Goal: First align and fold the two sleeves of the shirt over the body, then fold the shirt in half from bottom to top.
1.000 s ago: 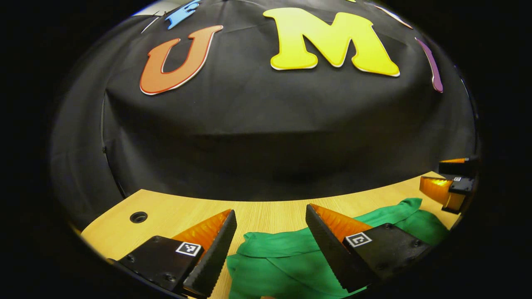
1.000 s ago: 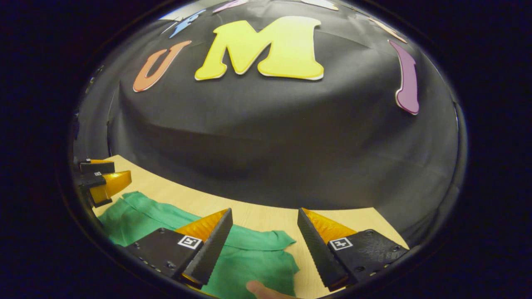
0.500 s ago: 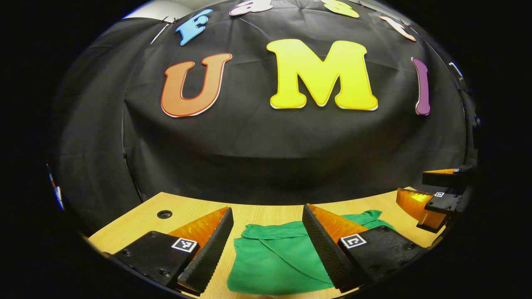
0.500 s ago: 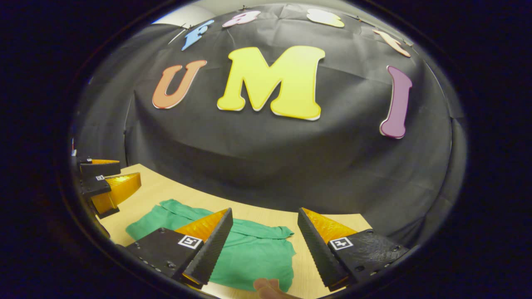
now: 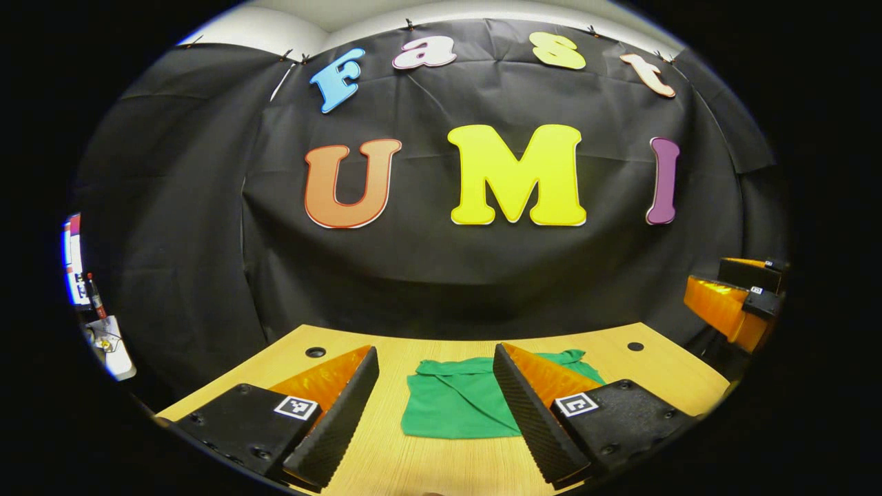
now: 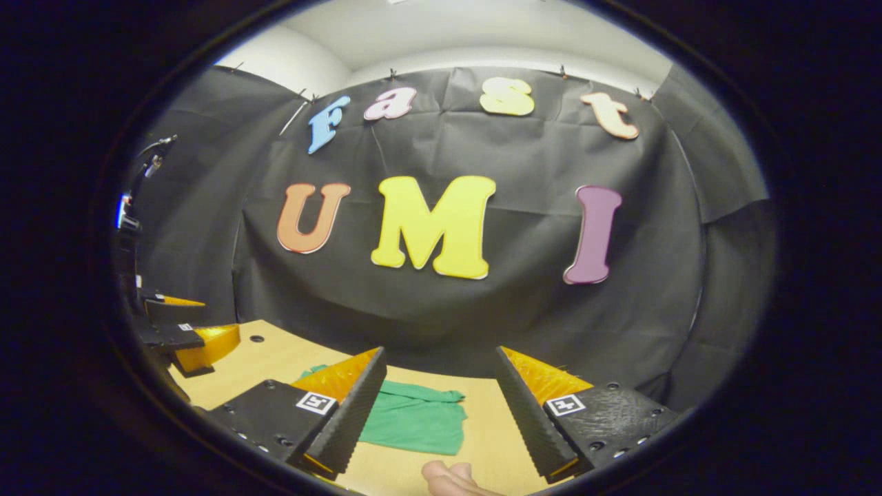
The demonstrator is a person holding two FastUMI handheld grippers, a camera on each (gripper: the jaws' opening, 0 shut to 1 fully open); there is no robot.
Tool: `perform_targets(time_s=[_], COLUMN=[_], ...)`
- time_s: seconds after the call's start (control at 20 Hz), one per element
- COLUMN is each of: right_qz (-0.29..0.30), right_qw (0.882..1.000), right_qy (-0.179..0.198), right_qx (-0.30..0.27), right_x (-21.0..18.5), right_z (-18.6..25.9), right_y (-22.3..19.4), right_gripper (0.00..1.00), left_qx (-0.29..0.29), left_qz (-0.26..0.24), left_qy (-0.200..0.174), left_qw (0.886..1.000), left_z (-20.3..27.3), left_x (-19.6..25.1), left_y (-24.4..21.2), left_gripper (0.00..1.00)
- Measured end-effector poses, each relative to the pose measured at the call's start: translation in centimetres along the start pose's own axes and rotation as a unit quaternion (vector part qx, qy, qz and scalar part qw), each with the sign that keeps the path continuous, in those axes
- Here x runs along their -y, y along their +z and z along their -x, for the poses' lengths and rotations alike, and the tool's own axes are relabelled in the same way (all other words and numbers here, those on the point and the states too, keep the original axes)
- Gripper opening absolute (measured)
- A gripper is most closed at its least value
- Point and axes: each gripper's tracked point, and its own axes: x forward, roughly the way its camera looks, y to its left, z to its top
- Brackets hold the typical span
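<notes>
A green shirt (image 5: pixel 462 403) lies folded into a compact rectangle on the wooden table (image 5: pixel 427 468), its collar toward the back wall. In the left gripper view my left gripper (image 5: pixel 435 413) hangs open above and in front of it, holding nothing. The right gripper (image 5: pixel 734 303) appears at the right edge there. In the right gripper view the same shirt (image 6: pixel 413 424) sits low between the fingers of my right gripper (image 6: pixel 437 413), which is open and holds nothing. My left gripper (image 6: pixel 186 337) shows at the left edge of that view.
Two round cable holes (image 5: pixel 315 352) (image 5: pixel 635 346) mark the table's far corners. A fingertip (image 6: pixel 448 477) pokes in at the bottom of the right gripper view. At the far left stands some clutter (image 5: pixel 103 337) beyond the booth's cloth.
Both grippers have drawn back and up from the shirt, which now looks smaller and farther off. More of the table and back wall has come into view.
</notes>
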Motion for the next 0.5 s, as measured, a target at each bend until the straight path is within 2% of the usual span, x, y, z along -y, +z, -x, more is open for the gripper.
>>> perform_targets(time_s=[0.2, 0.3, 0.45, 0.5], right_qz=[-0.015, -0.023, -0.011, -0.011], right_qw=[1.0, 1.0, 1.0, 1.0], right_qy=[-0.003, 0.017, 0.007, -0.001], right_qx=[-0.002, 0.005, 0.013, 0.006], right_x=[0.6, 0.0, 0.9, 1.4], right_z=[7.2, 10.6, 14.6, 15.9], right_y=[-0.1, 0.0, -1.4, -2.6], right_gripper=[0.94, 0.95, 0.95, 0.95], left_qx=[0.02, 0.018, 0.018, 0.024], left_qz=[0.003, 0.011, 0.015, 0.021], left_qy=[0.002, -0.008, -0.018, -0.011], left_qw=[1.0, 1.0, 1.0, 0.999], left_z=[6.7, 9.3, 12.9, 14.0], left_x=[-0.1, 0.5, 0.8, 0.3], left_y=[0.1, -0.7, -1.8, -2.1], left_gripper=[1.0, 1.0, 1.0, 1.0])
